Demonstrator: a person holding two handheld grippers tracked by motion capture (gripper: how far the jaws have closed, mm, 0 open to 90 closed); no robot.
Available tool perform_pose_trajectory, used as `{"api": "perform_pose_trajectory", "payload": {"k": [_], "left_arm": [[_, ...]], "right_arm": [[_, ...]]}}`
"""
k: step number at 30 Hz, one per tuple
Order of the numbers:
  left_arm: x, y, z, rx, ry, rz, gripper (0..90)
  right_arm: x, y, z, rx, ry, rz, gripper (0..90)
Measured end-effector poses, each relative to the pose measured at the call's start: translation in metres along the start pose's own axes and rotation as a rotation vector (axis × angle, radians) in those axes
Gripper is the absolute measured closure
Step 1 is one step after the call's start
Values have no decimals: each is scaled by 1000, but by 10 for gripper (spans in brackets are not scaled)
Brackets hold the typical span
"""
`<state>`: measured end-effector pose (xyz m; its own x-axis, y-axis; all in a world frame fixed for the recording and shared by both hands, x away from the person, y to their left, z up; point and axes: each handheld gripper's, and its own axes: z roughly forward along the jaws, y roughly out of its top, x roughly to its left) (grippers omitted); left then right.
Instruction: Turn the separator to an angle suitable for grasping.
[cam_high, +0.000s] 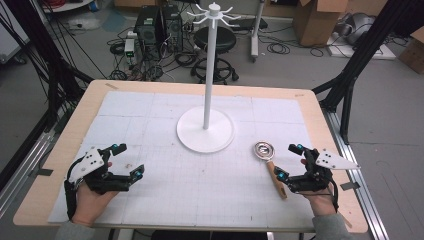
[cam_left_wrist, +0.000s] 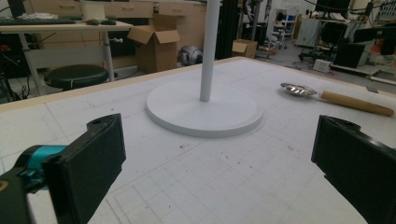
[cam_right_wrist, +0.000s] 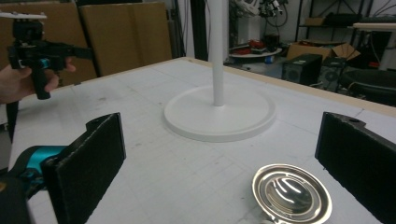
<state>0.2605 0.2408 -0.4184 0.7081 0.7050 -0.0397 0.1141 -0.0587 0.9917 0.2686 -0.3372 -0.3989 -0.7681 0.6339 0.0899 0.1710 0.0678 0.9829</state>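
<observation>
A ladle lies on the white mat, its shiny metal bowl (cam_high: 264, 150) toward the stand and its wooden handle (cam_high: 277, 181) pointing at the near edge. My right gripper (cam_high: 288, 161) stands open just right of the handle, apart from it. In the right gripper view the bowl (cam_right_wrist: 292, 193) sits low between the wide black jaws, nearer the right one, with nothing gripped by the right gripper (cam_right_wrist: 219, 149). My left gripper (cam_high: 128, 160) is open at the near left, nothing between its fingers. The left gripper view has the ladle (cam_left_wrist: 299, 89) far off at the right.
A white hook stand rises from a round base (cam_high: 205, 129) at the mat's middle, its pole (cam_high: 209, 65) topped by several hooks. The wooden table edge (cam_high: 327, 130) borders the mat. In the right gripper view the other hand holds the left gripper (cam_right_wrist: 37, 51).
</observation>
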Motion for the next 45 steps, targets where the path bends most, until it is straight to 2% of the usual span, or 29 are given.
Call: {"api": "perform_pose_trajectory", "payload": {"k": [2, 7, 10, 11, 12, 13, 14, 15, 16, 17, 19, 21, 25, 26, 27, 29, 30, 31, 32, 33, 39, 45], "left_arm": [[0, -1, 2, 36, 14, 21, 34], [0, -1, 2, 38, 10, 9, 34], [-1, -1, 2, 41, 0, 5, 34], [-1, -1, 2, 41, 1, 6, 34], [-1, -2, 3, 45, -2, 7, 34], [-2, -2, 3, 47, -3, 8, 34], [-1, -2, 3, 46, -4, 5, 34], [-1, -2, 3, 45, -5, 1, 34], [-1, -2, 3, 42, -7, -1, 34], [-1, -2, 3, 42, -7, -4, 34], [0, -2, 3, 46, -7, -3, 34], [0, -2, 3, 50, -7, -7, 34], [0, -2, 4, 51, -13, -4, 34], [0, -2, 4, 52, -13, -2, 34], [0, -2, 4, 51, -13, -4, 34], [0, -3, 4, 49, -13, -7, 34], [0, -3, 5, 50, -13, -7, 34], [0, -3, 5, 50, -12, -7, 34], [0, -3, 5, 50, -12, -6, 34], [0, -3, 5, 49, -13, -6, 35], [1, -3, 6, 53, -15, -9, 34], [1, -3, 6, 51, -16, -9, 34]], "right_arm": [[-1, 0, -1, -6, -3, 8, 9], [-5, 0, -4, -10, -25, 29, 9], [-7, 1, -5, 17, -67, 38, 9], [-7, 1, -5, 17, -67, 38, 9], [-8, 1, -5, 21, -81, 46, 9], [-10, -1, -7, 24, -71, 78, 11], [-10, -1, -7, 24, -71, 78, 11], [-12, -4, -8, 38, -67, 81, 80], [-12, -4, -8, 38, -67, 81, 80], [-15, -6, -9, 46, -59, 83, 161], [-15, -6, -10, 49, -57, 90, 191], [-16, -7, -11, 64, -59, 89, 280], [-13, -8, -13, 93, -76, 50, 465], [-12, -9, -15, 103, -81, 34, 583], [-12, -9, -15, 103, -81, 34, 583], [-12, -10, -16, 123, -82, 16, 727], [-12, -10, -16, 123, -82, 16, 727], [-12, -10, -17, 140, -86, -1, 808], [-12, -10, -17, 140, -86, -1, 808], [-12, -11, -18, 152, -82, -10, 873], [-16, -15, -20, 191, -77, -8, 899], [-22, -19, -21, 230, -58, 28, 899]]}}
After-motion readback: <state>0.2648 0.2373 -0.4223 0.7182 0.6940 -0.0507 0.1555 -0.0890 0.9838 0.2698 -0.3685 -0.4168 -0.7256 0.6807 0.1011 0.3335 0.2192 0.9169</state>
